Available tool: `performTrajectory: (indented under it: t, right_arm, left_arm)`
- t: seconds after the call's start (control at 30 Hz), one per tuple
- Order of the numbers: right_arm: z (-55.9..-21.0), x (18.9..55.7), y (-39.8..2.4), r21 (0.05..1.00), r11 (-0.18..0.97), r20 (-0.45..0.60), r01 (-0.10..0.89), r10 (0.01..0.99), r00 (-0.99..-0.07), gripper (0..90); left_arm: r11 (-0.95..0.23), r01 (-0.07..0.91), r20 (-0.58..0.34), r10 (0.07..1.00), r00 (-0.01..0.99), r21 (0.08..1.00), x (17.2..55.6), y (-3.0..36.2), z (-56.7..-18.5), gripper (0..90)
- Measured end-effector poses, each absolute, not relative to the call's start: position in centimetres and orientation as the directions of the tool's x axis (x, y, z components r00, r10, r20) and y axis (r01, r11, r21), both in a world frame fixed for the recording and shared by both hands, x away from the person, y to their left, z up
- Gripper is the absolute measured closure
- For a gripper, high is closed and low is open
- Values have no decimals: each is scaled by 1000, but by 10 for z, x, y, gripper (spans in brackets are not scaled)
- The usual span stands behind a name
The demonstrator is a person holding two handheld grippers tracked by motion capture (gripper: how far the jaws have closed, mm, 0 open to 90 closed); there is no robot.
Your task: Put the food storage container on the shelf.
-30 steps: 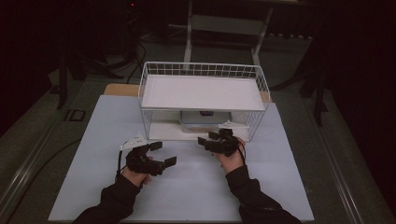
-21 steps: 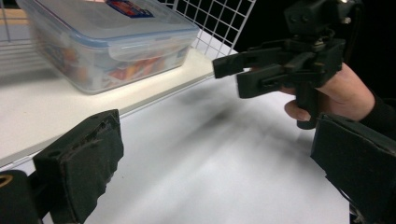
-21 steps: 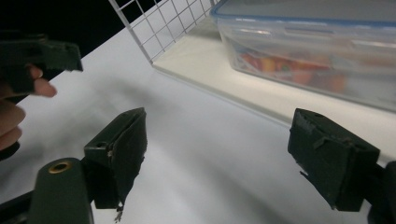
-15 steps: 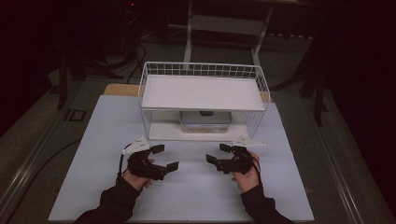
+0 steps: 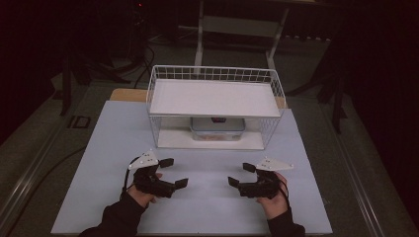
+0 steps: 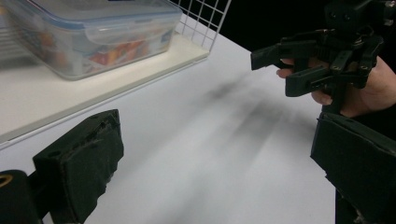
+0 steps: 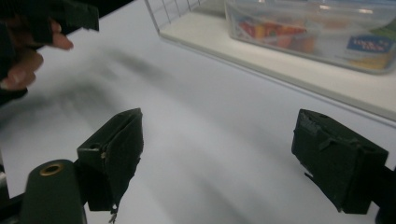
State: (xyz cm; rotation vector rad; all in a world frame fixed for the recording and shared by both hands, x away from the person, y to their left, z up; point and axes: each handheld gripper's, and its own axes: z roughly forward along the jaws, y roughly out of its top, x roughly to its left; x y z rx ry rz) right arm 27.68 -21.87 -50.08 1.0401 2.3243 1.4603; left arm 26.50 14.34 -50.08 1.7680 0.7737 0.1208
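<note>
A clear plastic box with a blue lid [image 5: 217, 127] stands on the lower shelf of a white wire rack [image 5: 215, 98]; it holds colourful contents. My left gripper [image 5: 174, 172] hovers open over the white table, well in front of the rack. My right gripper [image 5: 240, 174] faces it from the right, open; its jaws have just been opening and nothing is between them. In the left gripper view, the box [image 6: 93, 32] is at upper left and the right gripper [image 6: 299, 60] at upper right. The right gripper view shows the box [image 7: 317, 28] beyond my open right gripper [image 7: 226, 158].
The rack has a flat white top board [image 5: 215, 97] with a low wire rim. The white table [image 5: 99, 148] ends at a near edge just behind my hands. Dark floor, cables and a stand [image 5: 237, 24] lie beyond the table.
My right gripper has drawn back from the front of the rack's lower shelf toward the near edge of the table, leaving the box on the shelf. The left gripper has barely moved.
</note>
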Motion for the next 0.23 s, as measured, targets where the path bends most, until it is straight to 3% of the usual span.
performTrajectory:
  t: [0.23]
  right_arm:
    - [-502, 273, -230, 853, 256, 182, 455, 671, -719, 164]
  left_arm:
    - [-136, 438, -299, 552, 778, 888, 266, 144, -503, 25]
